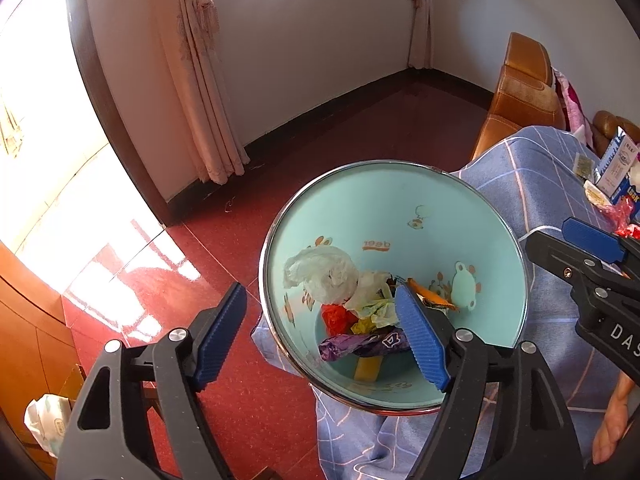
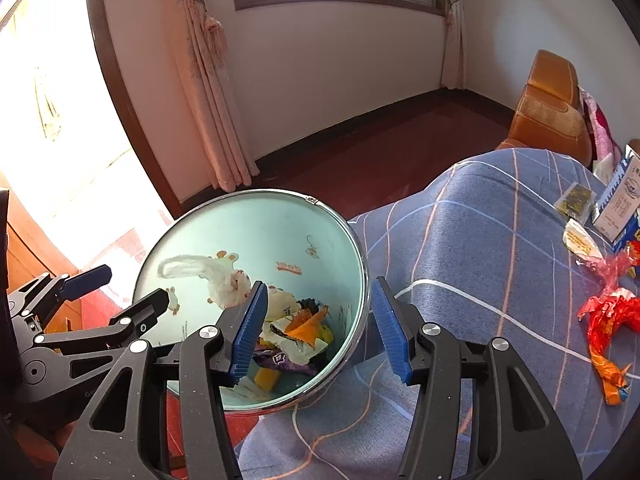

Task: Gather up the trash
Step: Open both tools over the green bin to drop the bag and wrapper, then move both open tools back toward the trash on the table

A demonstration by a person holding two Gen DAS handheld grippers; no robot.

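A pale blue bin with a chrome rim stands on the floor against the checked blue tablecloth. In it lie a white plastic bag, a purple wrapper, an orange wrapper and other scraps. My left gripper hangs open over the bin's left rim with nothing between its pads. Over the bin's right rim my right gripper is also open and empty. On the cloth at the right lie a red wrapper, a yellow-white wrapper and a small dark packet.
A blue-and-white carton stands on the cloth at the far right. A brown leather chair is behind the table. Red glossy floor spreads left of the bin toward a curtain and a wooden cabinet.
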